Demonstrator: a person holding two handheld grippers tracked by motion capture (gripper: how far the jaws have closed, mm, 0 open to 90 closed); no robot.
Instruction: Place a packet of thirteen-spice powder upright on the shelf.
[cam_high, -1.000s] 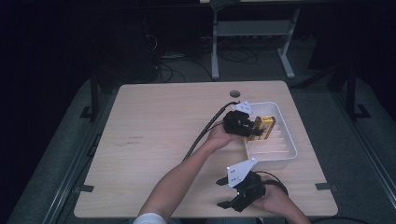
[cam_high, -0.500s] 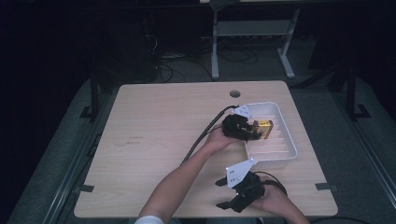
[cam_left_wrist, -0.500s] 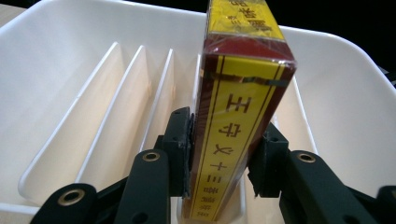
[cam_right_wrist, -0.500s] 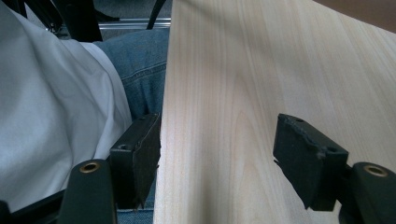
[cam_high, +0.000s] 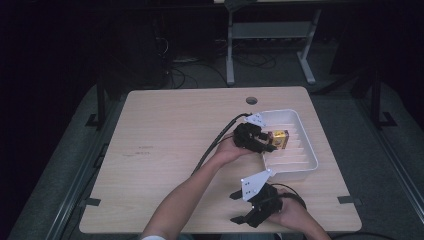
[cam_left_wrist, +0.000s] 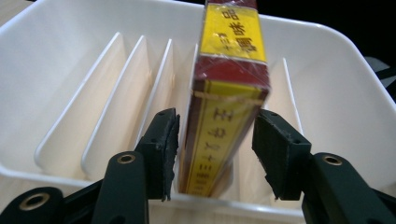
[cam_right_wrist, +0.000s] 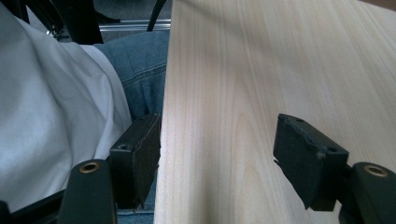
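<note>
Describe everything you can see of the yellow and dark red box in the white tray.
The box is a slim carton, yellow and dark red with printed characters, in shiny clear wrap. It stands on edge in a slot between the ribs of the white tray. The left gripper has just been opening; its jaws flank the box, the right pad clearly apart.

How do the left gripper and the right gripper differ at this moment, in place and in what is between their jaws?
The left gripper reaches into the white tray; the right gripper waits at the table's near edge. The yellow and red box stands between the left jaws, which have just been opening, with gaps showing; between the right jaws is only bare wood. Both have black jaws and stand open.
</note>
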